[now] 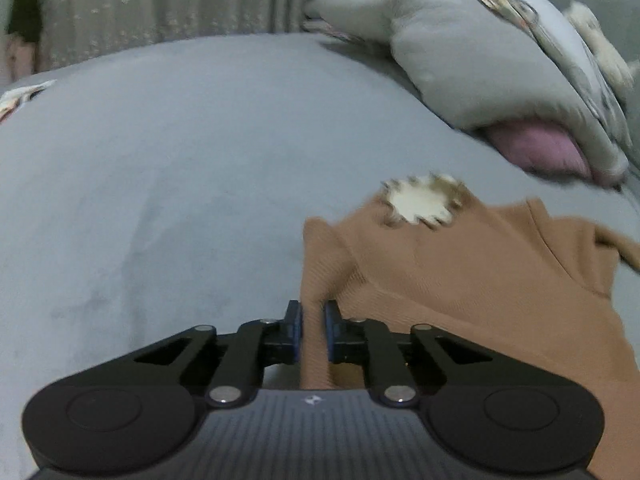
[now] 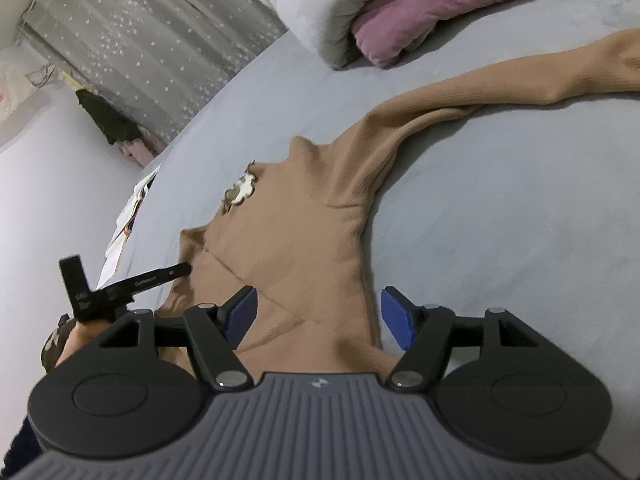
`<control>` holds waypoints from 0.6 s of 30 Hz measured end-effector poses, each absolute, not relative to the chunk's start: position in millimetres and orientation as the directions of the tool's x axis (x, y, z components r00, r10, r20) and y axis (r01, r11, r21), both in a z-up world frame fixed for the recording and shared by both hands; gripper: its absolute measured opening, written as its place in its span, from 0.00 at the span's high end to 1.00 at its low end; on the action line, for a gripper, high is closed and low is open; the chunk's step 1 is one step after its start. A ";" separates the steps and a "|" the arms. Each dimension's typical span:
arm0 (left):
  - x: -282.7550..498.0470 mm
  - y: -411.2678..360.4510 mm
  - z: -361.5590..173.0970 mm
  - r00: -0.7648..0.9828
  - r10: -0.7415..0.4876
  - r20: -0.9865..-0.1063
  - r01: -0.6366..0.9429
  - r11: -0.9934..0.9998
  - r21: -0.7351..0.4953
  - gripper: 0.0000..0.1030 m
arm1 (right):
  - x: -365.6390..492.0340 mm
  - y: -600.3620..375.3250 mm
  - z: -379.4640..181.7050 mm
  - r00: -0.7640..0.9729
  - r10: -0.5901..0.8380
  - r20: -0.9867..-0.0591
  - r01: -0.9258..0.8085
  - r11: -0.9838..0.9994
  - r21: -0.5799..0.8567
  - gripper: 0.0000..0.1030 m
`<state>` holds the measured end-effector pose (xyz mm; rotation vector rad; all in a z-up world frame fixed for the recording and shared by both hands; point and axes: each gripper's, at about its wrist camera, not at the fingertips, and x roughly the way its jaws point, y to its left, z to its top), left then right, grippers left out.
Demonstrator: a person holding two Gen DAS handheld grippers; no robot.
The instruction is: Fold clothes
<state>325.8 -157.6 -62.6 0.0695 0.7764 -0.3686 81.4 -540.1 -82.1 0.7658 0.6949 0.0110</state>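
A tan ribbed long-sleeve top (image 2: pixel 296 232) with a cream flower patch (image 2: pixel 239 193) lies on the grey bed sheet (image 2: pixel 500 220). One sleeve (image 2: pixel 520 76) stretches out to the upper right. My left gripper (image 1: pixel 313 332) is shut on the top's left edge (image 1: pixel 316 264); the top (image 1: pixel 460 280) spreads to its right with the patch (image 1: pixel 422 200) above. The left gripper also shows in the right wrist view (image 2: pixel 186 269), at the garment's left edge. My right gripper (image 2: pixel 318 316) is open, its jaws wide apart over the top's lower part.
A folded grey and pink blanket (image 2: pixel 360 8) lies at the head of the bed, also seen in the left wrist view (image 1: pixel 460 64). A patterned curtain (image 2: pixel 152 40) hangs behind. Paper or cloth (image 2: pixel 128 216) lies at the bed's left edge, with dark clothing (image 2: pixel 108 120) beyond.
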 end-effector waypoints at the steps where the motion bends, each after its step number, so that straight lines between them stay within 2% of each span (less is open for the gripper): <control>1: 329.3 -146.7 -61.2 0.673 -0.281 -0.684 0.310 0.947 -0.084 1.00 | 81.5 -541.0 -82.0 0.781 0.250 -0.573 0.235 0.732 0.640 0.32; 3: 340.6 -116.1 -59.4 0.694 -0.282 -0.663 0.231 0.959 -0.166 1.00 | 82.3 -540.0 -82.0 0.780 0.248 -0.575 0.235 0.735 0.636 0.32; 5: 344.6 -100.8 -60.5 0.693 -0.272 -0.667 0.209 0.962 -0.175 1.00 | 83.5 -537.4 -81.5 0.778 0.250 -0.576 0.228 0.742 0.631 0.32; 8: 332.0 -97.1 -55.3 0.656 -0.380 -0.652 0.306 0.924 -0.230 0.99 | 85.3 -533.6 -80.7 0.776 0.254 -0.578 0.217 0.753 0.622 0.32; 10: 322.1 -100.2 -51.6 0.627 -0.453 -0.634 0.370 0.889 -0.270 0.92 | 86.5 -531.0 -80.3 0.774 0.256 -0.579 0.209 0.759 0.616 0.32; 11: 318.8 -104.0 -51.4 0.612 -0.469 -0.637 0.384 0.880 -0.279 0.92 | 87.2 -529.8 -80.0 0.773 0.257 -0.580 0.206 0.763 0.613 0.32; 14: 317.2 -121.3 -59.3 0.585 -0.440 -0.681 0.395 0.888 -0.235 0.89 | 89.9 -527.3 -82.6 0.769 0.259 -0.585 0.205 0.767 0.609 0.32; 16: 316.4 -133.1 -64.6 0.574 -0.413 -0.707 0.405 0.894 -0.193 0.81 | 89.6 -526.4 -82.7 0.767 0.261 -0.587 0.203 0.768 0.608 0.32; 18: 311.9 -145.5 -72.0 0.578 -0.380 -0.722 0.417 0.898 -0.139 0.81 | 89.0 -528.2 -81.8 0.770 0.259 -0.583 0.204 0.766 0.609 0.32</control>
